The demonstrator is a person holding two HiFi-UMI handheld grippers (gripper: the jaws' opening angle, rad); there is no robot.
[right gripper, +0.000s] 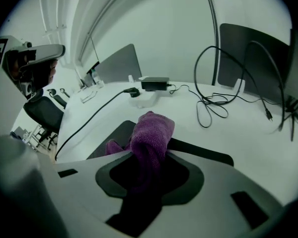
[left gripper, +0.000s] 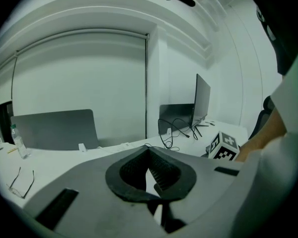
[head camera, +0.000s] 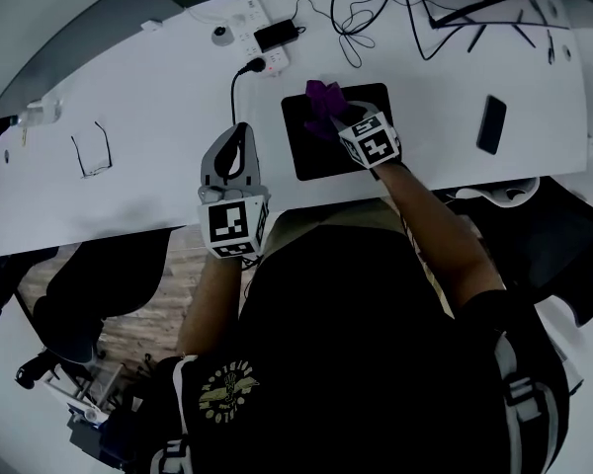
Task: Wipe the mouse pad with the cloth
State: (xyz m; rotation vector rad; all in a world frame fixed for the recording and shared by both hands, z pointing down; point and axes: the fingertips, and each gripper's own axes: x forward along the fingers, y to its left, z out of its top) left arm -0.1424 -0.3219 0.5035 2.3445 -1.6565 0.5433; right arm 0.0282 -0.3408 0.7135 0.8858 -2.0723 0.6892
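A: Right gripper [right gripper: 150,157]?
B: Clenched on the purple cloth [right gripper: 151,130], bunched between the jaws and spilling out ahead of them.

A: And beneath?
B: Black mouse pad [head camera: 326,161], directly under and ahead of that gripper. Lower fold of the cloth down on the pad's far part.

A: Left gripper [left gripper: 149,155]?
B: Closed, with nothing between the jaws, only a thin sliver of white showing through. Held over the near edge of the white tabletop [head camera: 128,97], just left of the pad and apart from it.

A: Anything ahead of it?
B: Black cable [head camera: 234,92], running from near its tip up to a white power strip [head camera: 262,28] farther ahead. Pair of glasses [head camera: 91,151] well off to its left.

A: To the right of the right gripper?
B: Dark phone [head camera: 491,123], flat on the tabletop, well apart from the pad. Loose tangle of cables [head camera: 376,13] farther ahead and slightly right.
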